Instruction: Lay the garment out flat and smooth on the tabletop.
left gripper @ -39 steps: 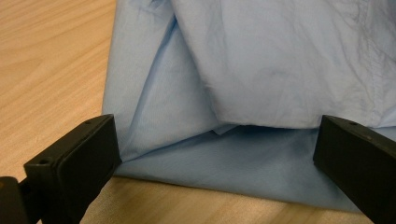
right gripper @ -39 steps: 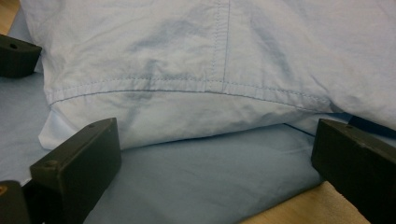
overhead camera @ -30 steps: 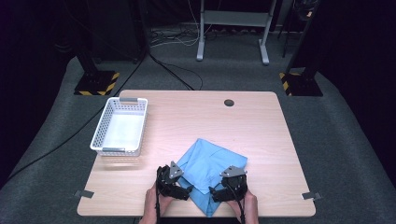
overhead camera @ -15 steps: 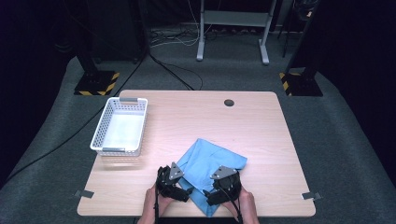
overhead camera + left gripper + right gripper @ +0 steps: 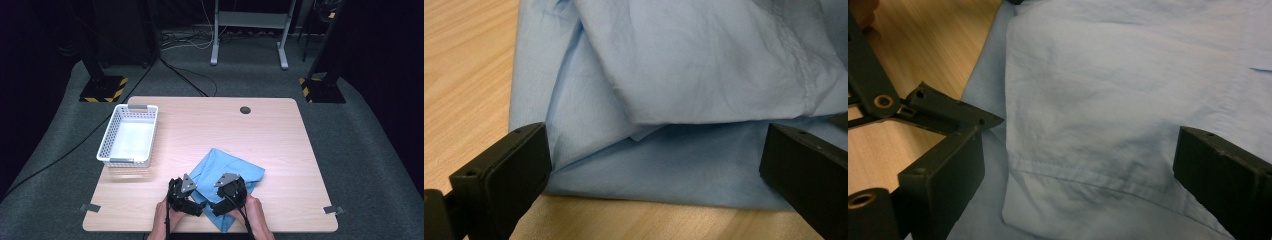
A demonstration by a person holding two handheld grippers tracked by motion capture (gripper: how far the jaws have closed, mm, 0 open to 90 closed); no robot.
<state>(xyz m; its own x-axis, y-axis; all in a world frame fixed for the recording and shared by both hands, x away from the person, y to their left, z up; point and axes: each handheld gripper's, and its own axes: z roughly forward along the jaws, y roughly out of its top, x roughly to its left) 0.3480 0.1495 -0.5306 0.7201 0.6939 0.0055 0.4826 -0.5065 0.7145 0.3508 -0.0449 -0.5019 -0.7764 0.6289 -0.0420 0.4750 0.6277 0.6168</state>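
Right gripper (image 5: pixel 226 192) shifted left, closer to my left gripper (image 5: pixel 186 194). Both jaw pairs spread wide, gripping nothing, straddling near edge of blue cloth (image 5: pixel 227 176). Cloth folded, wrinkled, stitched hem visible, lying on table (image 5: pixel 210 125) front-centre. No readable writing.

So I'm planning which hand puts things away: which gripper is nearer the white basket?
Left. The left gripper sits at the blue cloth's near-left edge, closer to the white basket; the right gripper is farther right, over the cloth.

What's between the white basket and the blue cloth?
Bare tabletop in the high view; nothing lies between the white basket and the blue cloth.
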